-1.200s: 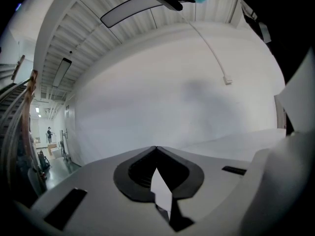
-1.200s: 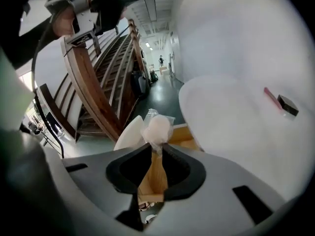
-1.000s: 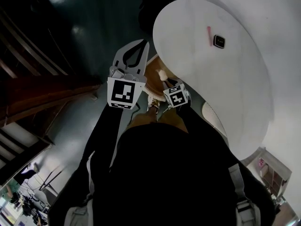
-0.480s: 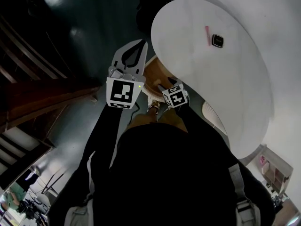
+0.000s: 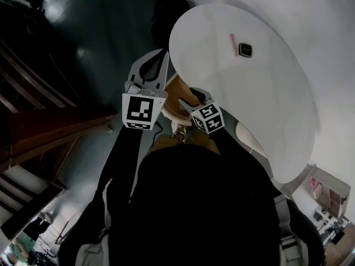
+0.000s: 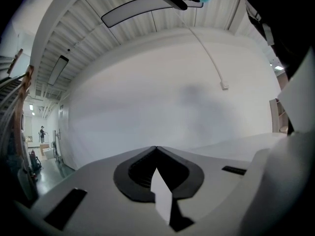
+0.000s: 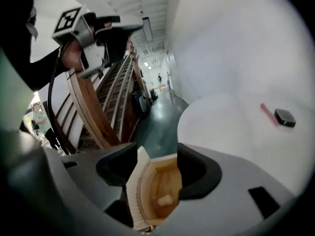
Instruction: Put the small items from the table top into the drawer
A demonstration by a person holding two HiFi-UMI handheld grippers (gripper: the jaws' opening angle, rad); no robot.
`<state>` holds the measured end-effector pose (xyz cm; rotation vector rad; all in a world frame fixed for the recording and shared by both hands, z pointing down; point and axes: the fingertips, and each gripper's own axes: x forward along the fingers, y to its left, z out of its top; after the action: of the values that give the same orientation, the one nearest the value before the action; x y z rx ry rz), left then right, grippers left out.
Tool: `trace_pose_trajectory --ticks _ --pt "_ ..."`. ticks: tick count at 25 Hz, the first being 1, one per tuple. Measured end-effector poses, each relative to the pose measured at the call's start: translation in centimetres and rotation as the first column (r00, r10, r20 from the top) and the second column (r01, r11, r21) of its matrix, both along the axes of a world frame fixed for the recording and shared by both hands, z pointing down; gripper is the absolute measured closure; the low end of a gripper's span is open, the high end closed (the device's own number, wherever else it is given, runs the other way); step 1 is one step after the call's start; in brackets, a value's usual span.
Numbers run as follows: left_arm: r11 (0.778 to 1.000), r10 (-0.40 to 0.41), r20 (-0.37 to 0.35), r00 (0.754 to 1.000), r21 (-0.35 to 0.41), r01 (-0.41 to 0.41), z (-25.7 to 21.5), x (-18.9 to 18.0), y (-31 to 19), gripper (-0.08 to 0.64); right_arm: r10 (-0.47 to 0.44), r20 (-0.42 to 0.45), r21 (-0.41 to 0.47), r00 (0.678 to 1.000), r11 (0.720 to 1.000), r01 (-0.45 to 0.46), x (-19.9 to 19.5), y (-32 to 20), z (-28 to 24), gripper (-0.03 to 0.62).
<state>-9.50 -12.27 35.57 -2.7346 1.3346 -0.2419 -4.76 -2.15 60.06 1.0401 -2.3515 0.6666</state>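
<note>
Head view: a pink stick (image 5: 232,41) and a black box (image 5: 246,50) lie on the table (image 5: 260,115) at 1 o'clock.

Left gripper view: left gripper (image 6: 156,148) is pressed together, empty.

Right gripper view: right gripper (image 7: 157,154) has just been opening and stands spread over the drawer (image 7: 150,181). A pale item (image 7: 165,199) lies inside, likely released.

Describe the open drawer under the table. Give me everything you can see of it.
The drawer stands pulled out from under the white round table, on the person's side. Inside it looks like light wood, with a bare floor and low walls. Its pale front is curved, following the tabletop's rim. One small, pale, rounded item lies on its floor; what it is cannot be told. Nothing else shows in it.
</note>
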Motion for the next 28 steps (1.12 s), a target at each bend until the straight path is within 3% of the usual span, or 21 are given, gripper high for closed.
trace_pose_trajectory --ticks 2,4,9,13,18,21,28 --pt "1.0 0.018 -0.004 1.0 0.015 -0.018 -0.8 0.5 -0.2 0.545 0.066 0.016 0.112 0.998 0.991 -0.067 1.5 -2.2 -4.1 0.33" --pt "0.999 0.036 -0.004 0.999 0.029 -0.036 -1.4 1.3 -0.5 0.545 0.137 0.048 0.229 0.989 0.963 -0.144 3.6 -4.3 -8.7 0.333" --pt "0.997 0.069 0.006 0.998 0.047 -0.069 -2.3 3.8 -1.4 0.545 0.267 0.107 0.463 0.958 0.839 -0.286 9.5 -7.5 -19.4 0.334" --pt "0.995 0.084 0.008 0.996 0.062 -0.084 -3.2 5.8 -2.1 0.545 0.336 0.151 0.567 0.93 0.741 -0.36 13.7 -8.3 -25.5 0.336" --pt "0.991 0.1 0.001 0.995 0.089 -0.1 -4.5 8.1 -2.6 0.545 0.335 0.167 0.648 0.927 0.672 -0.359 16.3 -8.3 -30.2 0.337" --pt "0.987 0.123 0.01 0.992 0.104 -0.124 -4.9 9.6 -2.7 0.545 0.333 0.168 0.658 0.928 0.663 -0.357 17.0 -8.5 -30.9 0.337" --pt "0.986 0.125 0.045 0.991 0.103 -0.129 -4.4 10.7 -3.0 0.545 0.36 0.122 0.584 0.925 0.728 -0.36 17.7 -10.5 -27.4 0.337"
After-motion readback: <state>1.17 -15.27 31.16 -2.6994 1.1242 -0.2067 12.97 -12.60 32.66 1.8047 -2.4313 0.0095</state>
